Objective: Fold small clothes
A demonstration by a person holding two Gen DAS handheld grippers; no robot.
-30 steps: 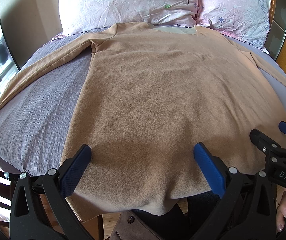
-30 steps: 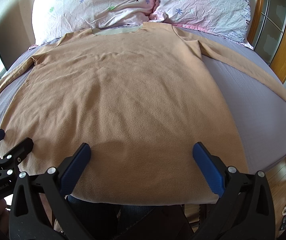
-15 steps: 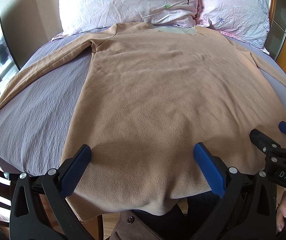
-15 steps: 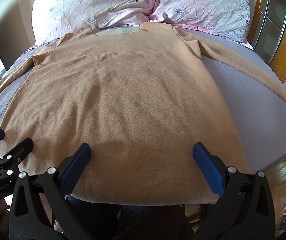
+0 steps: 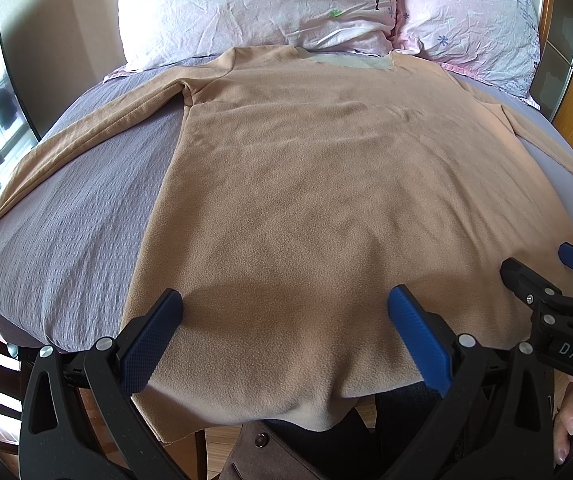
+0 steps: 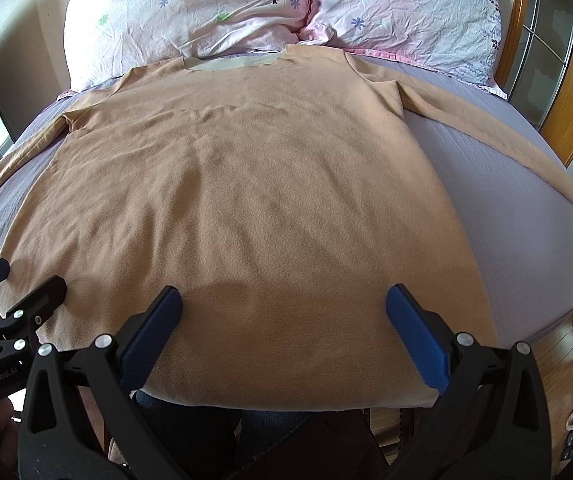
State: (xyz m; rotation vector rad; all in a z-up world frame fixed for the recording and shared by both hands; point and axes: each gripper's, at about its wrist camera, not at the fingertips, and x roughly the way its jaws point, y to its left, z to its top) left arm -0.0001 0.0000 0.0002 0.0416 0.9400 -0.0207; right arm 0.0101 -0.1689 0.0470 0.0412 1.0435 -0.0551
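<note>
Left tongs (image 5: 284,328) and right tongs (image 6: 283,326) both gape wide, holding nothing. Shirt (image 5: 326,200) lies flat ahead, hem beneath both. Folding not begun; next, grip an edge.

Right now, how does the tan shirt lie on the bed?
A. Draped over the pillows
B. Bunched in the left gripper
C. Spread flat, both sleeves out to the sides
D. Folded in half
C: the tan shirt lies flat on the bed, sleeves spread; both grippers open, holding nothing.
</note>
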